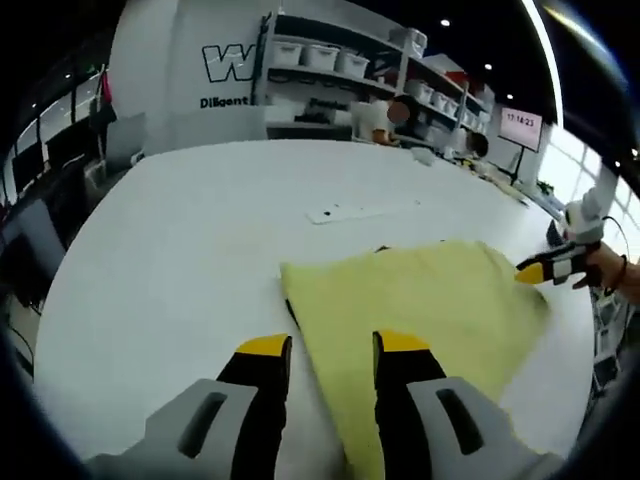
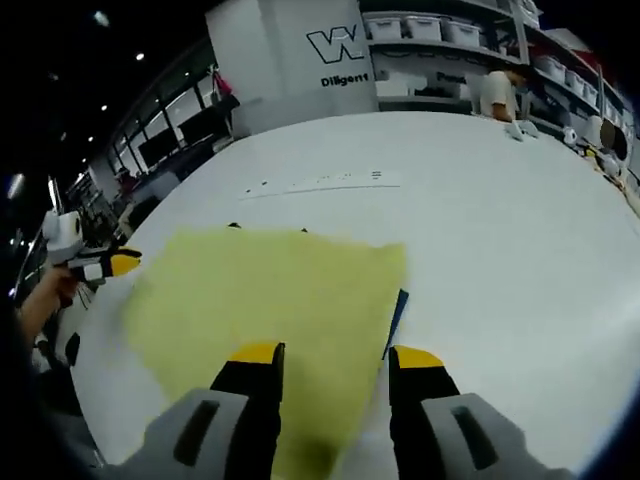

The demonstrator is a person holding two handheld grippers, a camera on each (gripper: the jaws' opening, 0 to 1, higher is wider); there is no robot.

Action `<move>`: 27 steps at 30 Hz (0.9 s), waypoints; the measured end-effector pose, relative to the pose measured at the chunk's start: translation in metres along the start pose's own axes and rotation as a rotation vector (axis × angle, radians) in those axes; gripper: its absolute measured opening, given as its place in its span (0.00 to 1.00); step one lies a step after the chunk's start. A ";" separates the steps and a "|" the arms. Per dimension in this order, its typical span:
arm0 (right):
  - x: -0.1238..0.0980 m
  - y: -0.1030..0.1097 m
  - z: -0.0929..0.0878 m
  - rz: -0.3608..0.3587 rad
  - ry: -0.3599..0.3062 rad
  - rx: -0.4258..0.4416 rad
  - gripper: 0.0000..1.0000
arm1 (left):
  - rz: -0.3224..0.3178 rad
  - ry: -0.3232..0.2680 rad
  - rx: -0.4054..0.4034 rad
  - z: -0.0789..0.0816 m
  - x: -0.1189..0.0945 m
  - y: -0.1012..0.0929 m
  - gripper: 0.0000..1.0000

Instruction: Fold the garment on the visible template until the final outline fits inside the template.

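On a white worktop (image 1: pixel 200 230) in a shelved workshop, the yellow garment (image 1: pixel 420 310) lies flat at 12 o'clock of both grippers, left (image 1: pixel 332 345) and right (image 2: pixel 334 352), jaws wide and empty, seemingly poised over opposite edges for a fold, a dark template (image 2: pixel 397 310) edge peeking out.

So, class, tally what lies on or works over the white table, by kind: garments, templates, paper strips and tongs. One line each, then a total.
Yellow garment: 1
Dark template edge showing beside the garment: 1
White paper strip farther along the table: 1
Tongs: 2, the left tongs and the right tongs
Total: 5
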State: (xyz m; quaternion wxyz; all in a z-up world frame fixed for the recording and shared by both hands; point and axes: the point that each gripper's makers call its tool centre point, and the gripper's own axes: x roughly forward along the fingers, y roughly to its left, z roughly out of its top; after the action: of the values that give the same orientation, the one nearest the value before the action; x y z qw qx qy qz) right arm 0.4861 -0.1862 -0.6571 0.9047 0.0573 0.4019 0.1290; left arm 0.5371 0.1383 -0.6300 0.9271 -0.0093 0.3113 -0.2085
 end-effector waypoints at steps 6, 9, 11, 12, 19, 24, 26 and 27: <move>-0.007 0.006 -0.028 0.018 0.033 -0.009 0.37 | -0.009 0.032 -0.036 -0.030 -0.018 -0.009 0.32; -0.012 0.007 -0.035 0.021 0.033 0.005 0.35 | -0.007 0.047 -0.041 -0.040 -0.025 -0.008 0.31; -0.016 0.009 -0.038 0.023 0.033 0.005 0.35 | -0.018 0.047 -0.037 -0.044 -0.030 -0.010 0.30; -0.017 0.009 -0.038 0.024 0.033 0.003 0.35 | -0.023 0.047 -0.033 -0.045 -0.031 -0.010 0.31; -0.027 0.015 -0.047 0.034 0.038 -0.018 0.28 | -0.063 0.062 -0.010 -0.063 -0.045 -0.010 0.28; -0.027 0.014 -0.049 0.024 0.041 -0.031 0.23 | -0.105 0.060 -0.003 -0.070 -0.047 -0.016 0.20; -0.027 0.013 -0.050 0.017 0.044 -0.036 0.20 | -0.123 0.057 0.009 -0.070 -0.045 -0.019 0.17; -0.028 0.013 -0.051 0.015 0.045 -0.035 0.19 | -0.125 0.057 0.011 -0.070 -0.045 -0.019 0.16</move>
State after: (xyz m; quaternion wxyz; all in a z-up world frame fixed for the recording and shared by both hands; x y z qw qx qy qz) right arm 0.4283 -0.1819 -0.6686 0.8954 0.0415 0.4193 0.1442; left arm 0.4569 0.1462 -0.6573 0.9031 -0.0180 0.3352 -0.2680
